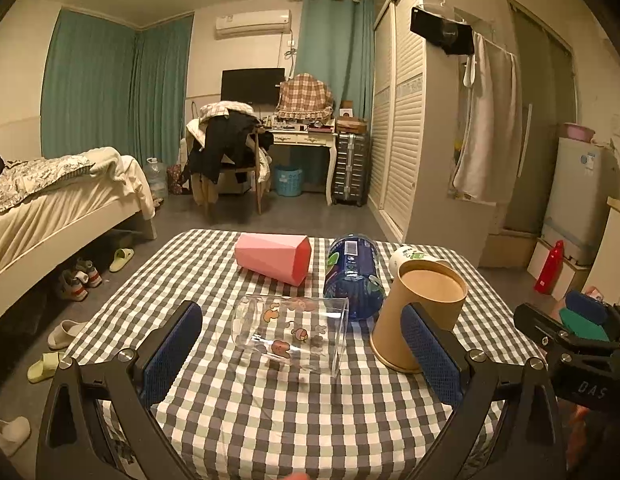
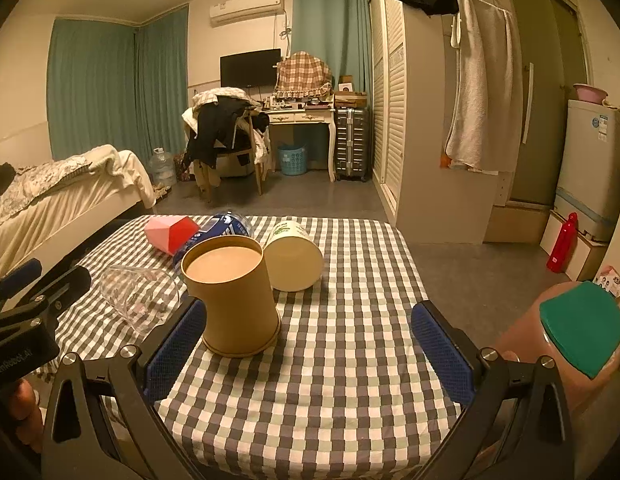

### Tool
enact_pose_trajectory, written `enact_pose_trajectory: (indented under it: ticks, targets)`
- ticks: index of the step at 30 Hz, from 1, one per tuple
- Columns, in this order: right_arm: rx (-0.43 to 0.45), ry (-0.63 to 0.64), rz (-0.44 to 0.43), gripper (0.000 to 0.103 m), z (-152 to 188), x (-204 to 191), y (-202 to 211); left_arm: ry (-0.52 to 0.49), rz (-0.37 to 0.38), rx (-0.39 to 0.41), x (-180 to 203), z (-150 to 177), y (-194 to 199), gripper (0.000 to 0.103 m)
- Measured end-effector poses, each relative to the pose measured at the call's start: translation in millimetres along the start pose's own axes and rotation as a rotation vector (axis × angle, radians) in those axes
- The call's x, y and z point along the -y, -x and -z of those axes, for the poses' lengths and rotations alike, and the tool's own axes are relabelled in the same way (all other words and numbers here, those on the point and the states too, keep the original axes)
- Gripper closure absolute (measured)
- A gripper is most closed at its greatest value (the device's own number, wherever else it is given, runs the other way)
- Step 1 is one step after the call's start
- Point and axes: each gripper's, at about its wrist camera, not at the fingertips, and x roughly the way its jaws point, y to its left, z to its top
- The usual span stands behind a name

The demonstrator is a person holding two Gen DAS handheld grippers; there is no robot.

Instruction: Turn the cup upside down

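A brown paper cup (image 1: 419, 314) stands upside down, wide rim on the checked table (image 1: 270, 408); it also shows in the right wrist view (image 2: 234, 296). A clear glass cup with cartoon prints (image 1: 292, 330) lies on its side between the fingers of my left gripper (image 1: 302, 356), which is open and empty. My right gripper (image 2: 310, 348) is open and empty, just right of the brown cup. A pink cup (image 1: 276, 258), a blue cup (image 1: 351, 276) and a white cup (image 2: 294, 256) lie on their sides farther back.
The table's left edge drops to a floor with slippers (image 1: 64, 332). A bed (image 1: 50, 204) is at left, a wardrobe (image 1: 405, 120) and fridge (image 1: 577, 192) at right. A pink container with a green lid (image 2: 581, 328) stands close at the right.
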Motion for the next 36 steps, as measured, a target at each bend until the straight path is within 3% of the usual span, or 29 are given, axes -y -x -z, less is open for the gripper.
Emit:
enact_pose_trajectory:
  ticks: [36]
  targets:
    - [-0.025, -0.001, 0.008, 0.0, 3.6, -0.1, -6.0, -0.008, -0.001, 0.001, 0.3, -0.9, 2.1, 0.0]
